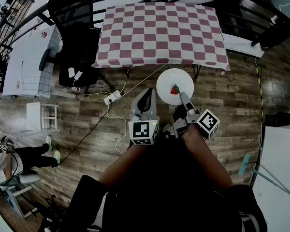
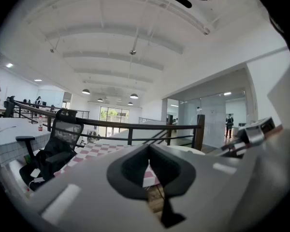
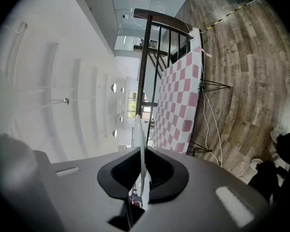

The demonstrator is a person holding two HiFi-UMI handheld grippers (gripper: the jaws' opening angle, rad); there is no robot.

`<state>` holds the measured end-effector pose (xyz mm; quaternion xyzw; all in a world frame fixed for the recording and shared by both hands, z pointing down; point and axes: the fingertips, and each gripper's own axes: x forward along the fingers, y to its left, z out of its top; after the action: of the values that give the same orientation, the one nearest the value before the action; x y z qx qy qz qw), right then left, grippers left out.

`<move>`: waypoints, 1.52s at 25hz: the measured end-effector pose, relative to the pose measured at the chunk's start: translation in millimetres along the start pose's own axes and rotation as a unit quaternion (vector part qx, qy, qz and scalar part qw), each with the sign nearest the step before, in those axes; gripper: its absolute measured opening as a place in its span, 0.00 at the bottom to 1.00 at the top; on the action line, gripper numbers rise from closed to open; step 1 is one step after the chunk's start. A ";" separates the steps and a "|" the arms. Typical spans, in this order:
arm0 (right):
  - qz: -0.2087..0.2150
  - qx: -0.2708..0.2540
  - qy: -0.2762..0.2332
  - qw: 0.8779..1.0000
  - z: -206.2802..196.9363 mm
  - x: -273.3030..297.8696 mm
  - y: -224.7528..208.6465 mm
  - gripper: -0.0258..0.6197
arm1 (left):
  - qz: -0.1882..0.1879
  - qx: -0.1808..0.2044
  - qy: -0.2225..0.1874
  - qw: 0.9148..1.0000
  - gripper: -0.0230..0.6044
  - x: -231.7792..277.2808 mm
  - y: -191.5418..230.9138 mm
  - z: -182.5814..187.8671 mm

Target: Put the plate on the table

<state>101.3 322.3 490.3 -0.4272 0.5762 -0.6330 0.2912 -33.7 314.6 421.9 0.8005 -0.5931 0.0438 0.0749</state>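
While the round white plate (image 1: 166, 82) with a small red piece of food (image 1: 175, 89) on it hangs over the brown wooden plank floor (image 1: 232, 100), it is not yet on the table and sits just short of the near edge, close to the middle of that edge as seen from the head view. Its face looks level from above. In the right gripper view the plate (image 3: 141, 139) shows as a thin white line, edge-on, running straight away from the camera between the pads. The right gripper (image 1: 182, 98) is clamped on the plate's near rim, one jaw over it and one under, so the dish sticks out forward from the jaws towards the goal. The rectangular table under a pink-and-white checked cloth (image 1: 162, 33) lies directly ahead of that gripper, beyond the plate's far rim, with its long side running across the line of travel. The coming move therefore looks like a straight carry forward over the cloth's hanging front edge, then a set-down. How high the plate rides against the tabletop cannot be read here. The left gripper (image 1: 146, 94) points the same way just to the plate's left, jaws together on nothing. A black mesh office chair (image 1: 75, 37) stands off the table's left end, clear of this path.
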 end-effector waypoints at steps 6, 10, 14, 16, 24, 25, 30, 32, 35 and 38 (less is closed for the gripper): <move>0.000 -0.012 -0.006 1.000 16.7 -8.1 0.1 0.07 | 0.001 -0.007 -0.014 1.000 0.05 2.0 -9.8 6.0; 0.007 -0.018 -0.015 1.000 33.8 -18.2 -2.8 0.07 | 0.010 -0.006 -0.008 1.000 0.05 -0.4 -14.2 -0.8; 0.008 -0.010 -0.020 1.000 43.3 -22.6 -7.8 0.07 | 0.021 -0.007 0.001 1.000 0.05 -1.4 -11.2 -4.9; 0.008 -0.006 -0.022 1.000 45.7 -24.4 -9.8 0.07 | 0.026 -0.004 0.007 1.000 0.05 -2.8 -5.6 -6.0; 0.011 0.003 -0.050 0.999 72.1 -14.1 -17.7 0.07 | 0.032 -0.007 0.026 0.999 0.05 21.6 5.0 -23.4; 0.020 0.005 -0.051 0.998 74.9 -8.6 -15.5 0.07 | 0.028 -0.008 0.025 0.999 0.05 28.2 5.2 -22.6; 0.005 -0.001 -0.047 0.999 88.8 18.0 -10.9 0.07 | 0.018 -0.018 0.014 1.000 0.05 65.1 8.8 -13.9; -0.008 -0.006 -0.046 0.999 93.5 32.2 -9.9 0.07 | 0.016 -0.018 0.009 1.000 0.05 80.5 15.3 -8.6; -0.009 -0.007 -0.044 0.999 100.5 61.9 -3.8 0.07 | 0.015 -0.016 0.007 1.000 0.05 107.4 29.8 -1.6; -0.004 -0.006 -0.041 0.999 108.4 93.8 2.8 0.07 | 0.013 -0.018 0.006 1.000 0.05 135.7 43.0 4.5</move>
<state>152.3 188.9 503.7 -0.4571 0.5654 -0.6127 0.3098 -35.1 173.6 442.0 0.7911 -0.6033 0.0391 0.0928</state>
